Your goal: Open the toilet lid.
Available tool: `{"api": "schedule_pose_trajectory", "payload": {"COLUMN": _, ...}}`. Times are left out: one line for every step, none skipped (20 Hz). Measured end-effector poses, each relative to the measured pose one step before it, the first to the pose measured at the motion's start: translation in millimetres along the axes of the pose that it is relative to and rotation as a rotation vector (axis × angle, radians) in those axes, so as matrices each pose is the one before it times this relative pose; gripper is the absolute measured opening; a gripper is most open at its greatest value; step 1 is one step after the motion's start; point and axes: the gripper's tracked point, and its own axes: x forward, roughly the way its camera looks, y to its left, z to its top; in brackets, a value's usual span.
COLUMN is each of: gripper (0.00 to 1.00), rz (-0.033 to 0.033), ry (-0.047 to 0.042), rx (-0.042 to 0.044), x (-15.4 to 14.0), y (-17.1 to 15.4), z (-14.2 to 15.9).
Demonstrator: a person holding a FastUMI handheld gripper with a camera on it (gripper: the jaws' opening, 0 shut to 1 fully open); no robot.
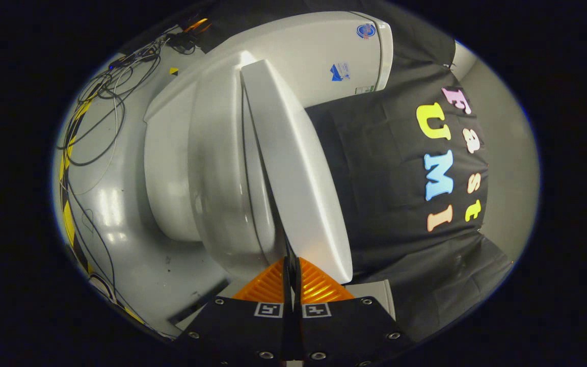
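Observation:
The white toilet appears turned on its side in the gripper view. Its lid point(293, 168) is lifted a little off the seat point(258, 199), leaving a narrow dark gap between them. The bowl point(212, 168) lies on the far side of the seat, and the tank point(324, 51) stands beyond the hinge end. My gripper point(291, 267) is shut, its fingers pressed together with nothing held between them. The tips sit at the front rim, right at the gap between lid and seat, touching the lid's front edge.
Several loose cables point(105, 102) run over the glossy grey floor point(115, 214) beside the bowl, along a yellow-and-black tape strip point(67, 204). The booth's black cloth wall point(390, 204) hangs close behind the lid's outer face.

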Motion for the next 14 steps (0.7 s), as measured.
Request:
{"api": "schedule_pose_trajectory", "payload": {"gripper": 0.0, "rz": -0.02045, "ry": -0.00114, "rx": 0.00944, "x": -0.54, "y": -9.69, "z": 1.34}}
{"api": "schedule_pose_trajectory", "payload": {"gripper": 0.0, "rz": 0.00295, "ry": -0.00242, "rx": 0.03487, "x": -0.23, "y": -5.77, "z": 2.35}}
{"api": "schedule_pose_trajectory", "payload": {"gripper": 0.0, "rz": -0.00292, "ry": 0.00408, "rx": 0.017, "x": 0.51, "y": -5.72, "z": 1.97}}
{"api": "schedule_pose_trajectory", "payload": {"gripper": 0.0, "rz": -0.01624, "ry": -0.00429, "rx": -0.01803, "x": -0.93, "y": -8.31, "z": 6.94}}
{"api": "schedule_pose_trajectory", "payload": {"gripper": 0.0, "rz": -0.02608, "ry": -0.01247, "rx": -0.02107, "x": -3.28, "y": -13.91, "z": 11.9}}
{"api": "schedule_pose_trajectory", "payload": {"gripper": 0.0, "rz": -0.01946, "ry": -0.01456, "rx": -0.00555, "x": -1.87, "y": -11.78, "z": 8.71}}
{"api": "schedule_pose_trajectory", "payload": {"gripper": 0.0, "rz": -0.00907, "ry": -0.00472, "rx": 0.01088, "x": 2.12, "y": -10.15, "z": 4.59}}
{"api": "schedule_pose_trajectory", "payload": {"gripper": 0.0, "rz": 0.00364, "ry": 0.0034, "rx": 0.01732, "x": 1.03, "y": -7.28, "z": 3.62}}
{"api": "schedule_pose_trajectory", "payload": {"gripper": 0.0, "rz": 0.00761, "ry": 0.0081, "rx": 0.01404, "x": -0.08, "y": -4.27, "z": 3.3}}
{"api": "schedule_pose_trajectory", "payload": {"gripper": 0.0, "rz": 0.00663, "ry": 0.00868, "rx": 0.01113, "x": -0.93, "y": -3.63, "z": 4.31}}
{"api": "schedule_pose_trajectory", "payload": {"gripper": 0.0, "rz": 0.00272, "ry": 0.00132, "rx": 0.00885, "x": -1.81, "y": -3.66, "z": 5.64}}
{"api": "schedule_pose_trajectory", "payload": {"gripper": 0.0, "rz": 0.00134, "ry": 0.00353, "rx": 0.00677, "x": -2.01, "y": -4.26, "z": 4.47}}
{"api": "schedule_pose_trajectory", "payload": {"gripper": 0.0, "rz": 0.00142, "ry": -0.00112, "rx": 0.00249, "x": -1.74, "y": -5.99, "z": 5.84}}
{"api": "schedule_pose_trajectory", "payload": {"gripper": 0.0, "rz": 0.00441, "ry": -0.00038, "rx": 0.01309, "x": -1.68, "y": -4.66, "z": 5.22}}
